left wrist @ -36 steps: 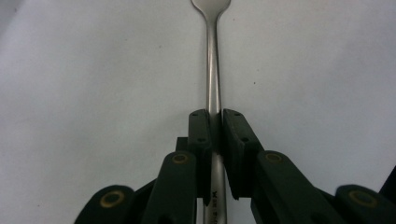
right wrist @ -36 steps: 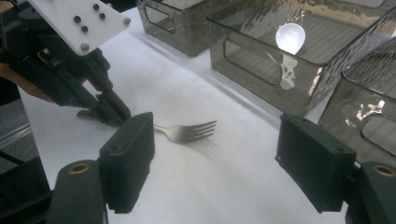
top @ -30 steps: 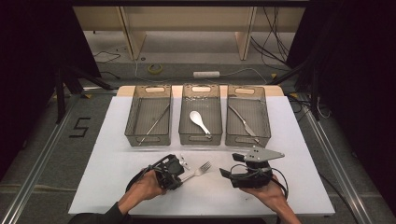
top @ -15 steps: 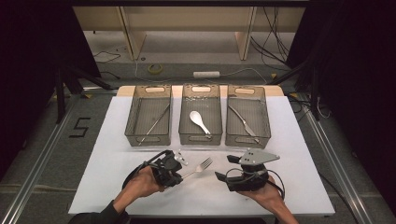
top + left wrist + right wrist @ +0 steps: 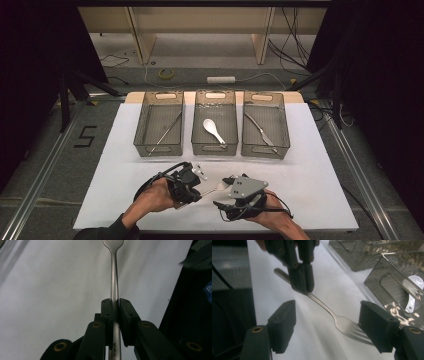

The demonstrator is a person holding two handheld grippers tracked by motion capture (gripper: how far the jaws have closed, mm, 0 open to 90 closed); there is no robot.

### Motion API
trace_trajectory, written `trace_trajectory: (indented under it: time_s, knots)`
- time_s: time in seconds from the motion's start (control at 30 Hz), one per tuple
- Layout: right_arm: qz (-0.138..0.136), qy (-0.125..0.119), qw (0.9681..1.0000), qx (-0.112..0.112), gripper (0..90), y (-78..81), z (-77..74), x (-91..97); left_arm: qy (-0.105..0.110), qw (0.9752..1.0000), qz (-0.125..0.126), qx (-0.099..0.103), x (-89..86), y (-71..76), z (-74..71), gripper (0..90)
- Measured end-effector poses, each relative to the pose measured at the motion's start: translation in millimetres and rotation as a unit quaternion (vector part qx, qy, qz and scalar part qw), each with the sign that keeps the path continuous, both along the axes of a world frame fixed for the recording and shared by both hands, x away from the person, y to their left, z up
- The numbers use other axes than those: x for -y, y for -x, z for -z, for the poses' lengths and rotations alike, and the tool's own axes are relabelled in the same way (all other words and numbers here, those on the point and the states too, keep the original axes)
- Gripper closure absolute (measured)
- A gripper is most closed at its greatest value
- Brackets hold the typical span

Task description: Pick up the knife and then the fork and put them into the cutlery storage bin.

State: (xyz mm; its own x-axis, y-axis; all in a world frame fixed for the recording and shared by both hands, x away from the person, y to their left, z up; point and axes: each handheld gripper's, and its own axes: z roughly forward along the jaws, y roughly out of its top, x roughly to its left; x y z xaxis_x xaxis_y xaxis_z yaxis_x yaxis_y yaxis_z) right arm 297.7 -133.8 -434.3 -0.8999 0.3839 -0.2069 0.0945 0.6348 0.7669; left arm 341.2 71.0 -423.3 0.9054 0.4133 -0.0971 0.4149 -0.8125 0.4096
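Note:
A steel fork (image 5: 113, 277) hangs just above the white table sheet (image 5: 310, 165), and my left gripper (image 5: 114, 302) is shut on its handle. In the high view the left gripper (image 5: 192, 182) sits front centre, with the fork's head (image 5: 220, 186) pointing right. My right gripper (image 5: 231, 197), with its grey plate on top, faces it from the right. In the right gripper view the fork's tines (image 5: 350, 327) lie between the wide-apart jaws of the right gripper (image 5: 328, 323). Those jaws have just been closing a little, and the pads (image 5: 283, 323) are clear of the fork.
Three mesh baskets stand side by side behind the grippers. The left one (image 5: 157, 149) holds a thin metal rod, the middle one (image 5: 214, 149) a white spoon (image 5: 212, 130), and the right one (image 5: 264, 151) a knife (image 5: 260, 129). Dark floor and cables surround the table.
My right gripper has slid left up to the fork's head. The left gripper has kept its hold on the handle and raised the fork slightly.

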Motion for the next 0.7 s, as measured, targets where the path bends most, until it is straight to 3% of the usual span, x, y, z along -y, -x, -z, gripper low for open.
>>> trace_trajectory:
  time_s: [0.07,0.3,0.5,0.57,0.7]
  knots:
    - [-0.009,0.023,0.9993,0.026,34.3,2.2,3.4,-5.7,-0.001,1.0000,0.005,0.000,1.6,1.1,-0.6,81.8]
    - [-0.028,0.079,0.9942,0.068,42.1,4.4,14.9,-20.1,-0.005,0.9997,0.018,-0.015,7.3,6.7,-3.0,81.8]
    - [-0.054,0.130,0.9840,0.109,52.6,8.6,22.6,-28.6,-0.008,0.9993,0.029,-0.022,7.3,7.0,-3.7,81.8]
    - [-0.061,0.141,0.9827,0.103,56.0,10.0,24.4,-30.6,-0.009,0.9992,0.030,-0.024,7.8,7.5,-3.9,81.8]
    - [-0.068,0.158,0.9770,0.127,62.4,11.3,27.2,-34.4,-0.007,0.9989,0.035,-0.030,9.0,8.5,-4.3,81.8]
